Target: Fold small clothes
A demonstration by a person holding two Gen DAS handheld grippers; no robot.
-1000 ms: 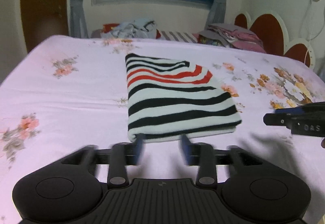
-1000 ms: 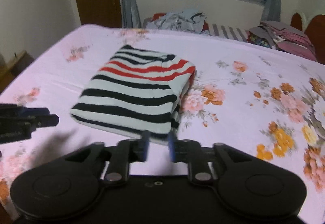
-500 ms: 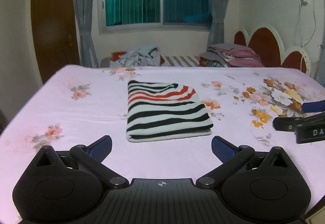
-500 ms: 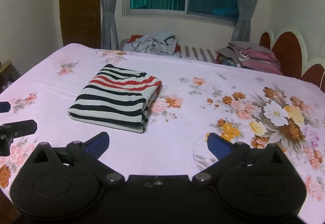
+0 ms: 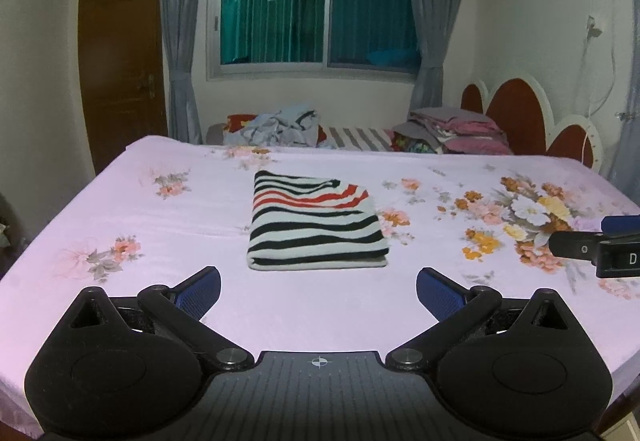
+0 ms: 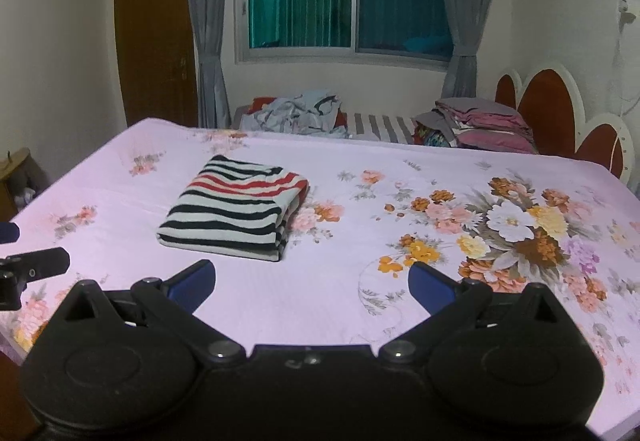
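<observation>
Both grippers have backed off from the folded striped top, jaws just opened | left gripper spread wide, nothing between | right gripper likewise | right view alone shows layered fold edges | top lies square on the floral bedsheet, mid-bed.
</observation>
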